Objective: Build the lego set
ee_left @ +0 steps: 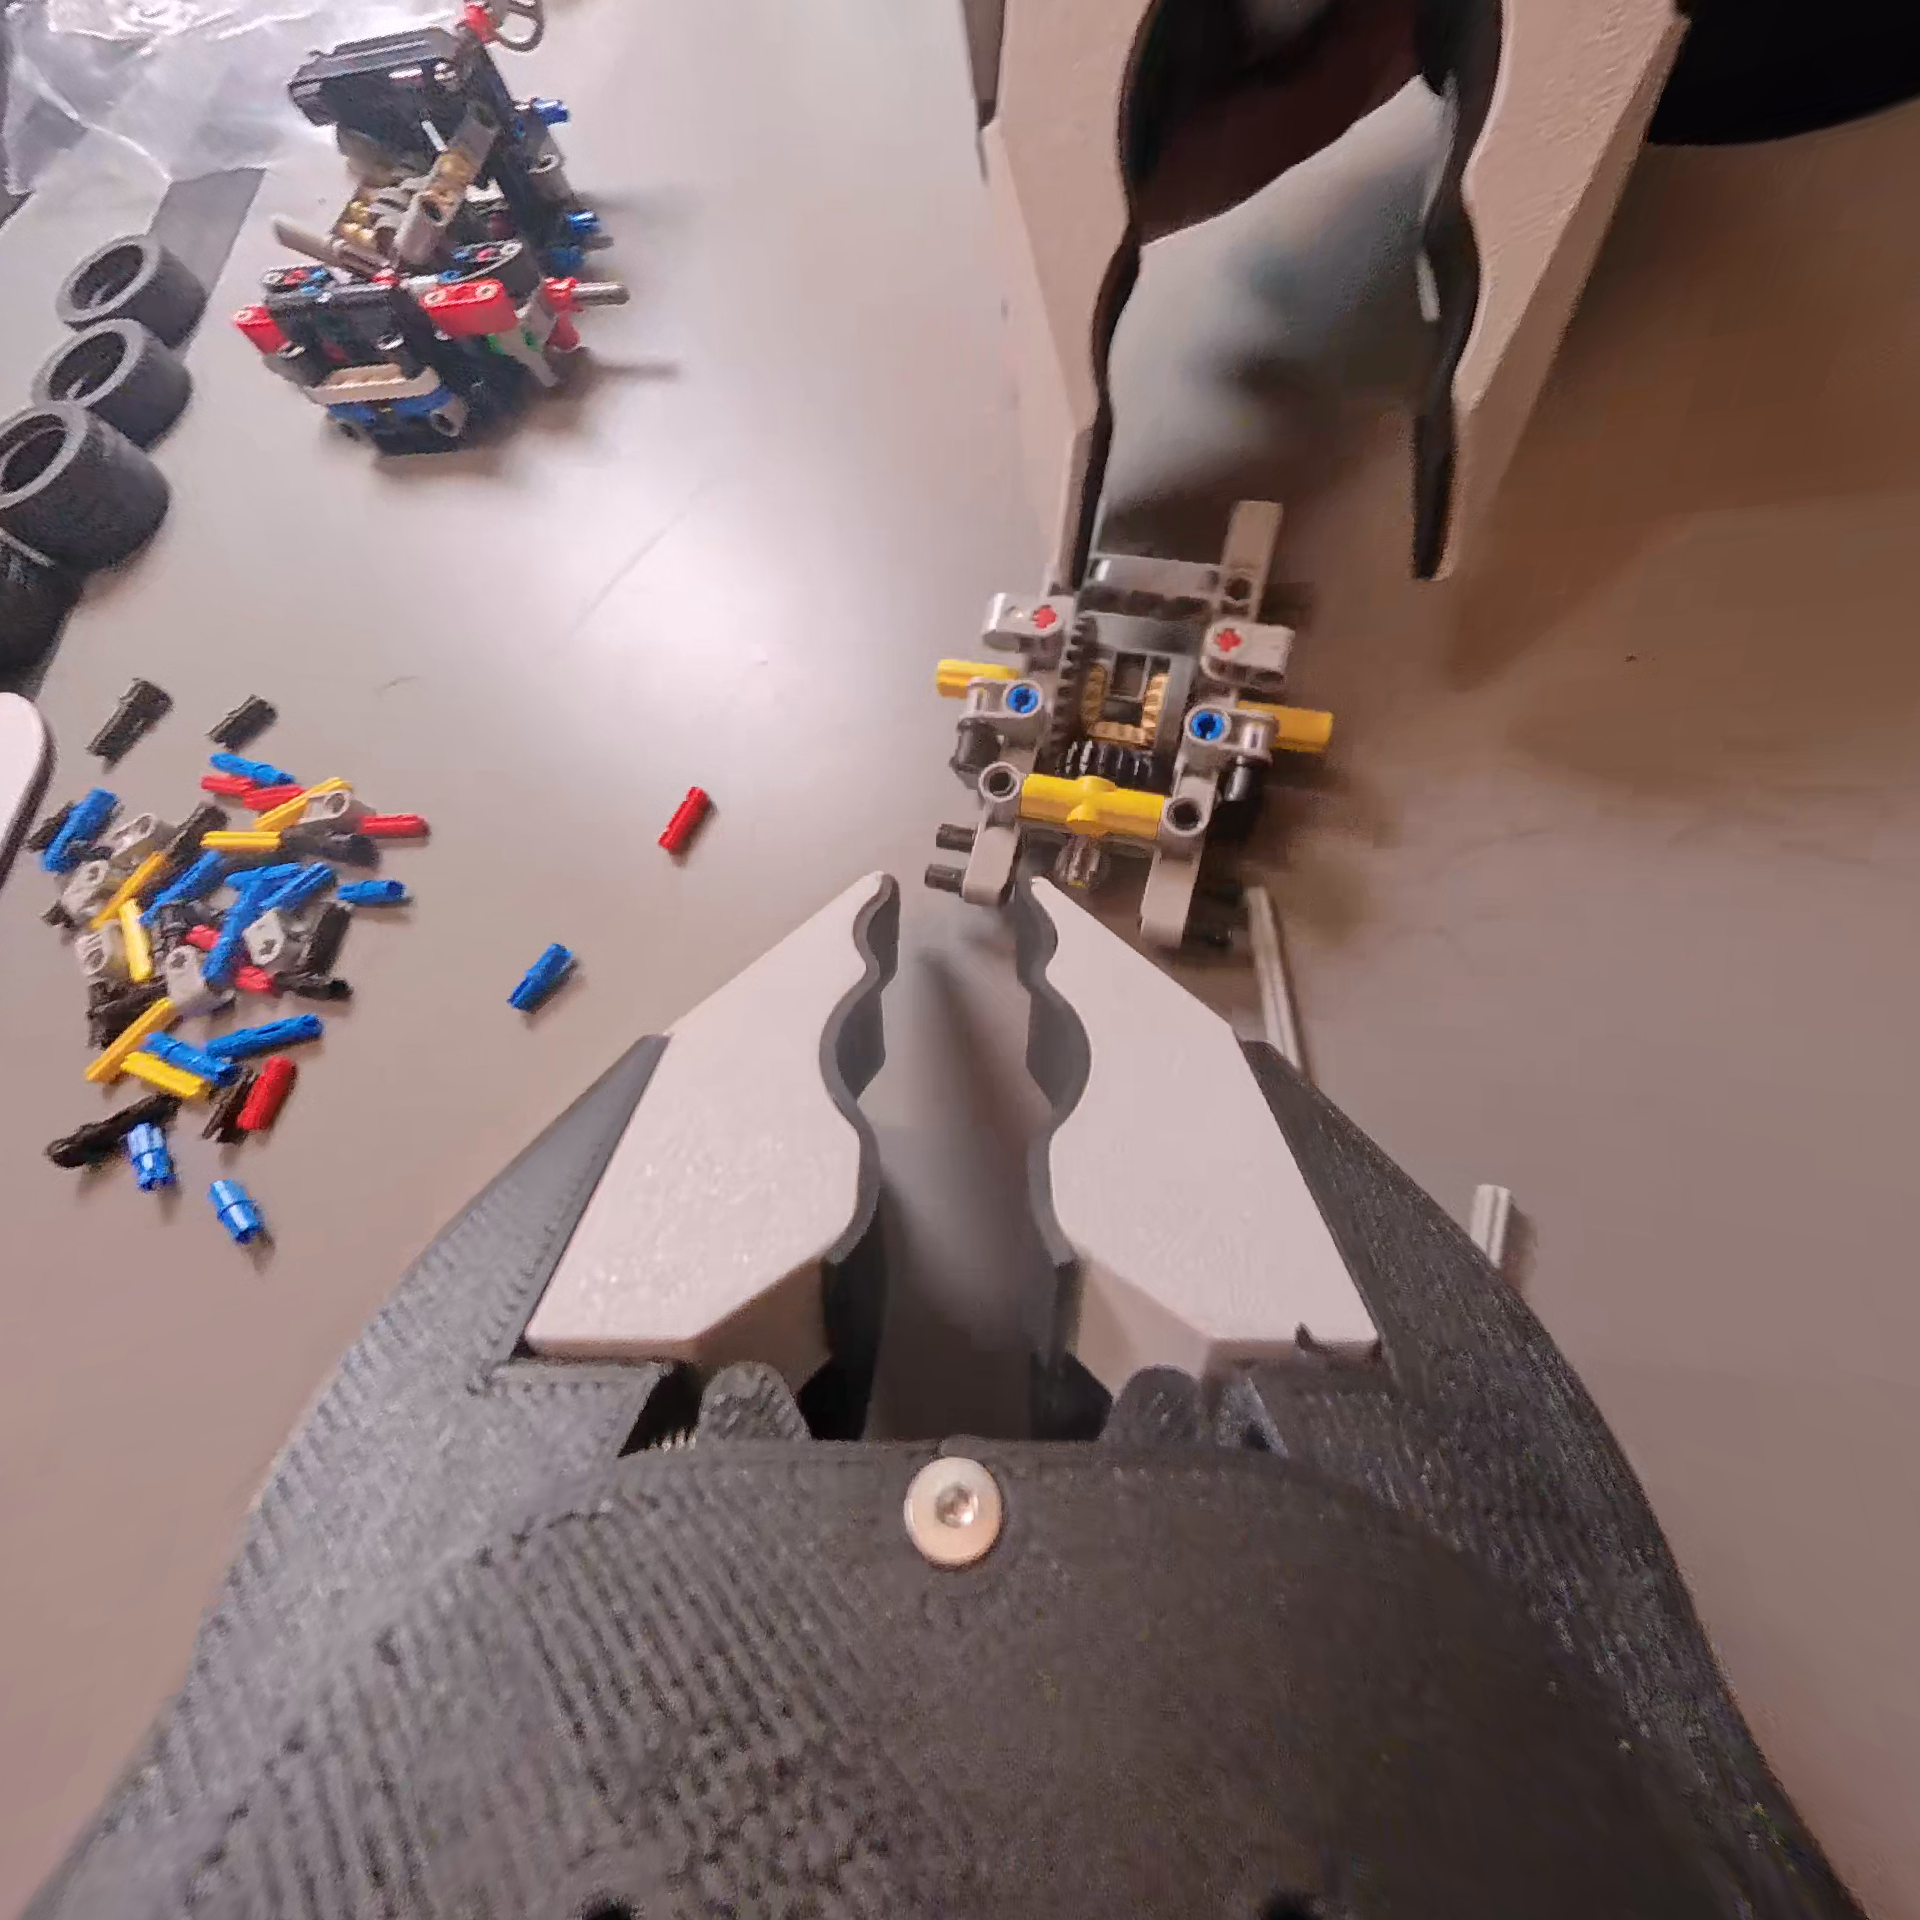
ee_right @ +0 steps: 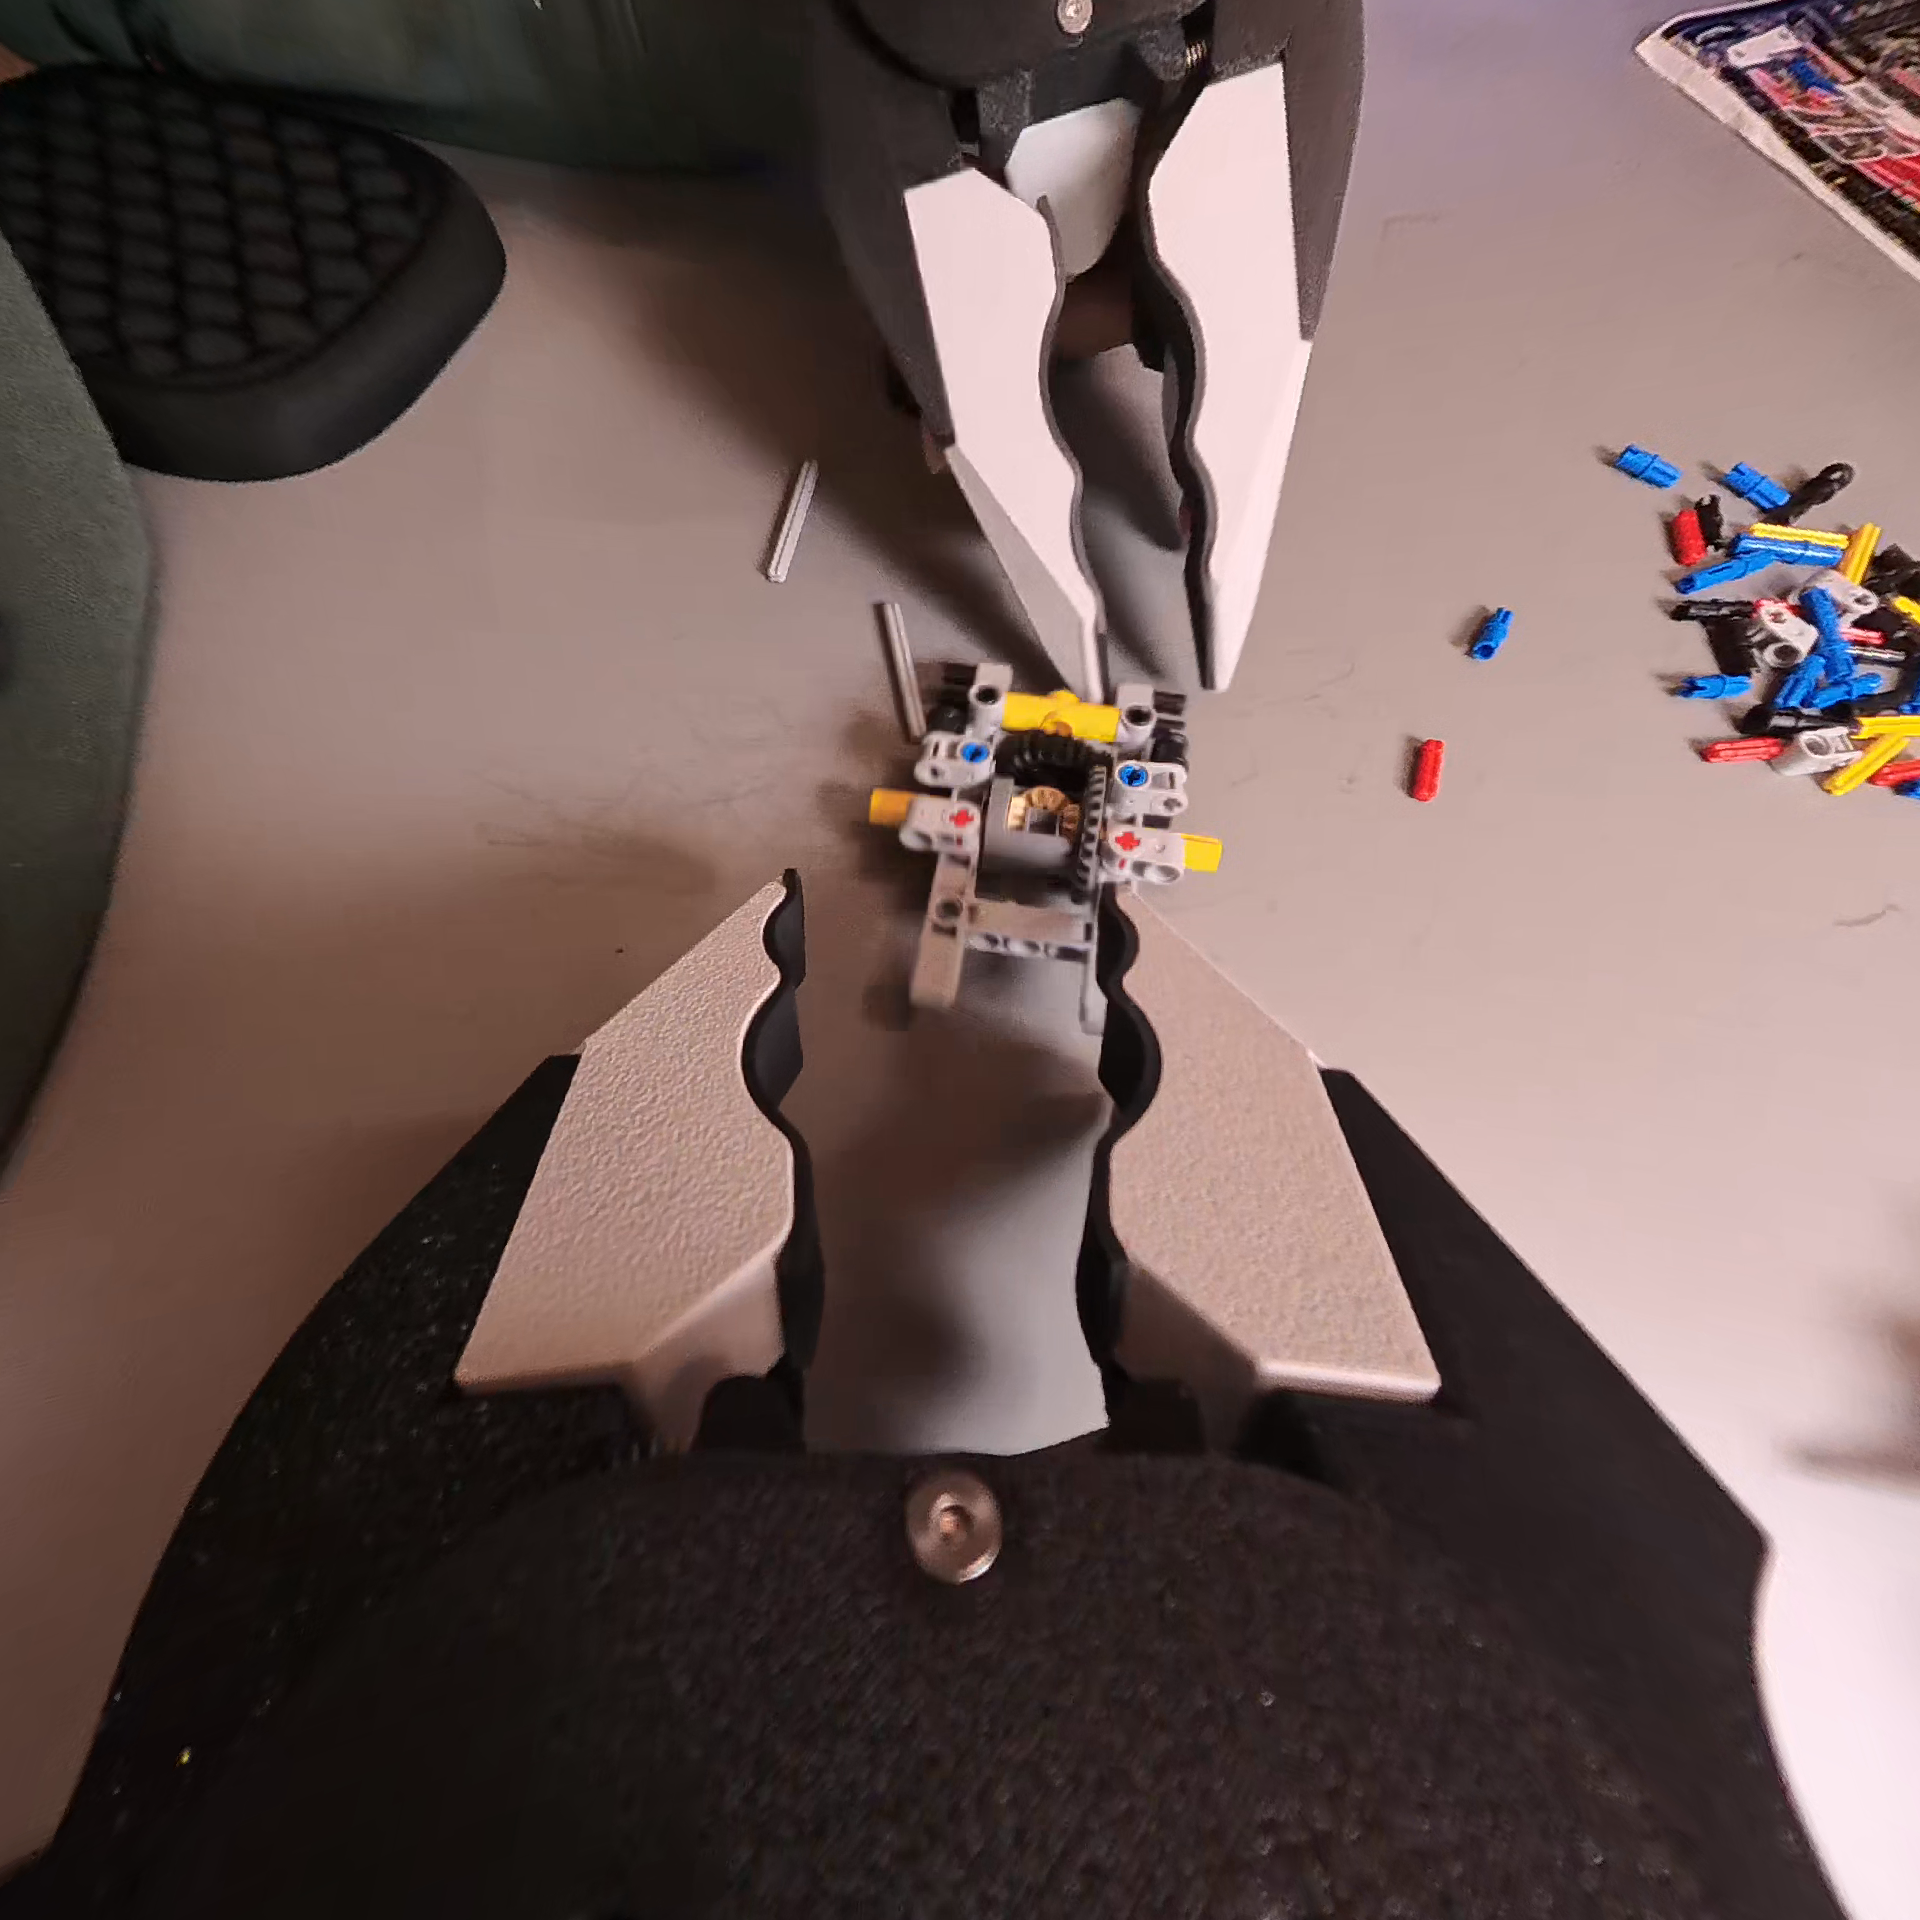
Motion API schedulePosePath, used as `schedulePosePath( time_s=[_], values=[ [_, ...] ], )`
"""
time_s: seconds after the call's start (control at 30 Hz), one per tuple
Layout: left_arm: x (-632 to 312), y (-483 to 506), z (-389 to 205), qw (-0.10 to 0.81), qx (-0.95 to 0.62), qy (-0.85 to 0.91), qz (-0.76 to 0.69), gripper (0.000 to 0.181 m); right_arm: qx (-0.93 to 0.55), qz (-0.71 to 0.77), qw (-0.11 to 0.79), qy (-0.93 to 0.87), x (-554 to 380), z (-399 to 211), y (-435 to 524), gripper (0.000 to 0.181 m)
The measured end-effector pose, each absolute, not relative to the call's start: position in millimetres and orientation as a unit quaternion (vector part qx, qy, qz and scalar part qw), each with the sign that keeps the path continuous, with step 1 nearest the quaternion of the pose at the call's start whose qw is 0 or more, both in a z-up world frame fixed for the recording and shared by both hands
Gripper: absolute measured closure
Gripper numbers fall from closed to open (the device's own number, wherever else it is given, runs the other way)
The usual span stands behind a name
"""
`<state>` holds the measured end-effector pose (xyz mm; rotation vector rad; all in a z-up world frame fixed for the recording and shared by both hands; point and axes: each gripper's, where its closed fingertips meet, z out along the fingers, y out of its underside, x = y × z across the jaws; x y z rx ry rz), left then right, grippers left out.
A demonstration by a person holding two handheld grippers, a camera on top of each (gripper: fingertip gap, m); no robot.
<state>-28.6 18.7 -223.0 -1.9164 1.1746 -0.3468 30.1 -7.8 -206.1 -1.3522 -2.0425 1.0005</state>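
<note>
A small lego gear assembly (ee_left: 1132, 727) of grey beams, yellow axles, blue pins and tan and black gears lies on the grey table, between the two grippers. My left gripper (ee_left: 966, 904) is open with a narrow gap and empty. Its tips are just short of the assembly's near grey legs. My right gripper (ee_right: 954, 904) is open wide and empty. Its right fingertip (ee_right: 1117, 925) is beside the assembly's (ee_right: 1039, 810) grey frame; I cannot tell whether they touch. Each gripper also shows in the other's view: the right (ee_left: 1257, 551), the left (ee_right: 1148, 675).
A larger lego build (ee_left: 426, 260) and black tyres (ee_left: 114, 374) lie at the far left. A pile of small pins and axles (ee_left: 197, 935) lies left, with a loose red pin (ee_left: 683, 819) and blue pin (ee_left: 540, 977). Grey axles (ee_right: 792, 520) (ee_right: 902, 665) lie by the assembly. A booklet (ee_right: 1808, 94) and a chair (ee_right: 229, 270) are nearby. My right fingertips sit around 7 cm from my left ones.
</note>
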Motion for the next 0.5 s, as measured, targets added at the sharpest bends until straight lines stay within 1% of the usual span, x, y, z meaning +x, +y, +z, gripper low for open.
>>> schedulePosePath(
  time_s=[0.17, 0.3, 0.5],
  values=[
    [-42.1, 33.3, -219.0, 0.443, -0.781, 0.427, -0.106, 0.163, -0.508, 0.358, 0.274, -0.734, 39.0, -201.0, 5.0, 0.122],
    [-48.5, 34.6, -215.6, 0.450, -0.786, 0.408, -0.113, 0.162, -0.520, 0.345, 0.285, -0.728, 40.1, -202.1, 7.5, 0.117],
    [-56.1, 19.7, -214.3, 0.445, -0.796, 0.389, -0.133, 0.162, -0.557, 0.311, 0.277, -0.718, 30.7, -215.5, 0.8, 0.117]
  ],
)
